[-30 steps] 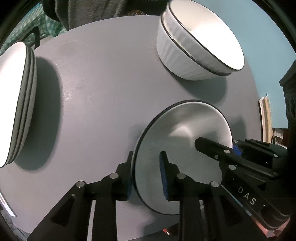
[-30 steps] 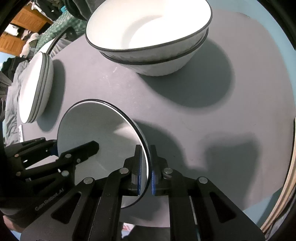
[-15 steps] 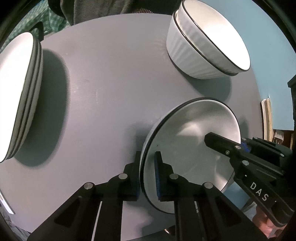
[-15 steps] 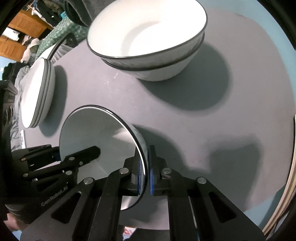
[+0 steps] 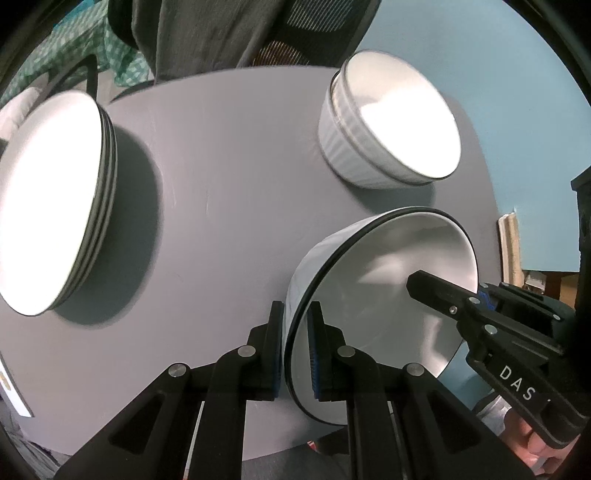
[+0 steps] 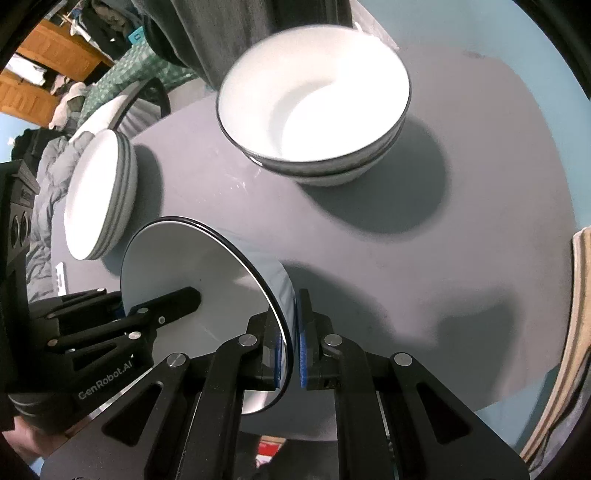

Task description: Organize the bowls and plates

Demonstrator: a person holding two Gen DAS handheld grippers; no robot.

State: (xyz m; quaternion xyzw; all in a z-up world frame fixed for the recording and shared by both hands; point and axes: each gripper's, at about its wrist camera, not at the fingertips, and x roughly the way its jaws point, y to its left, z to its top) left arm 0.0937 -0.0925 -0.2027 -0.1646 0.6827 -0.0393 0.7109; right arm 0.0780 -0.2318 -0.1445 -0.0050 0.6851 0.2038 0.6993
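A white bowl with a dark rim [image 5: 388,295] hangs above the round grey table [image 5: 229,192], held from both sides. My left gripper [image 5: 295,350] is shut on its left rim. My right gripper [image 6: 291,343] is shut on the opposite rim of the bowl [image 6: 192,266]. Each gripper shows in the other's view, the right gripper [image 5: 480,306] and the left gripper [image 6: 122,314]. A stack of white bowls [image 5: 391,122] stands at the far right of the table, also in the right wrist view [image 6: 314,114]. A stack of white plates [image 5: 51,192] lies at the left, also in the right wrist view [image 6: 99,195].
A dark chair with grey clothing [image 5: 236,33] stands behind the table. A green patterned cloth [image 5: 74,48] lies beyond the far left edge. A light wooden edge [image 6: 569,332] shows past the table on the right.
The bowl has risen off the table and tilted, with both grippers holding it. The left gripper closed on the rim during the last second. The views have pulled back and up.
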